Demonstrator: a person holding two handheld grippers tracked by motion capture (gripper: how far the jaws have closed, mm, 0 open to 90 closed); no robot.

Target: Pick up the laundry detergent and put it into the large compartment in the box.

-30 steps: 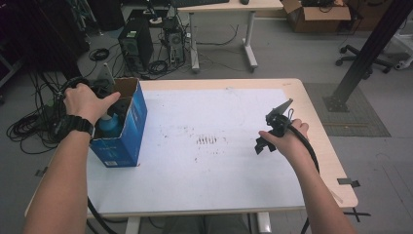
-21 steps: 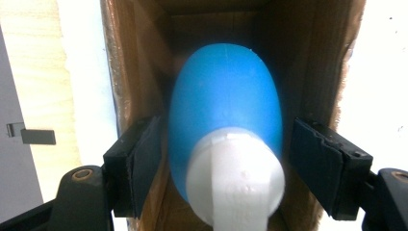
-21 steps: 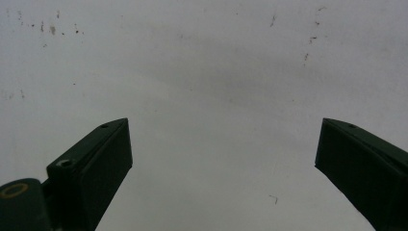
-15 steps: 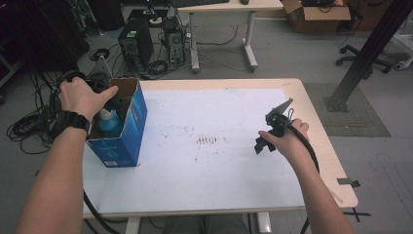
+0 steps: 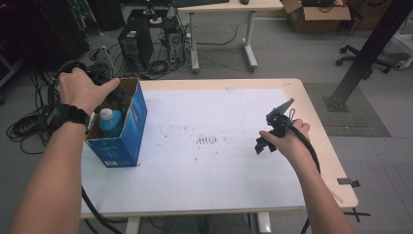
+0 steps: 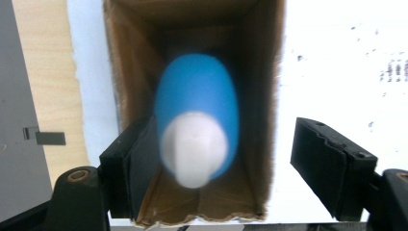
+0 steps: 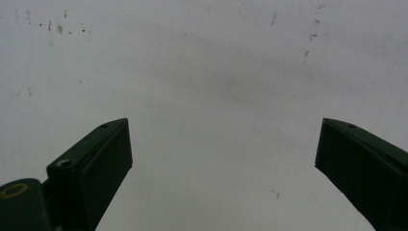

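A blue cardboard box [image 5: 124, 139] stands open-topped at the table's left. Inside it stands a blue bottle [image 5: 111, 123] with a white cap [image 6: 193, 147]. My left gripper [image 5: 116, 95] hangs just above the box mouth, mostly covered by the hand. Its jaws have just been opening. In the left gripper view the left gripper [image 6: 226, 139] looks straight down on the bottle [image 6: 197, 101], which sits between the spread fingers [image 6: 327, 159] with a gap on the right side. My right gripper [image 5: 263, 144] is held over the white tabletop at the right. In its own view the right gripper [image 7: 223, 159] is open with nothing in it.
The white table surface [image 5: 219, 185] has dark scuff marks [image 5: 208, 140] in its middle. Beyond the far edge stand computer towers [image 5: 134, 36] with cables, another desk and a cardboard box [image 5: 319, 9]. A black post [image 5: 365, 53] rises at the right.
The left hand has lifted up out of the box and its jaws have spread. The bottle stays standing in the box, its cap now showing. The right hand has kept still.
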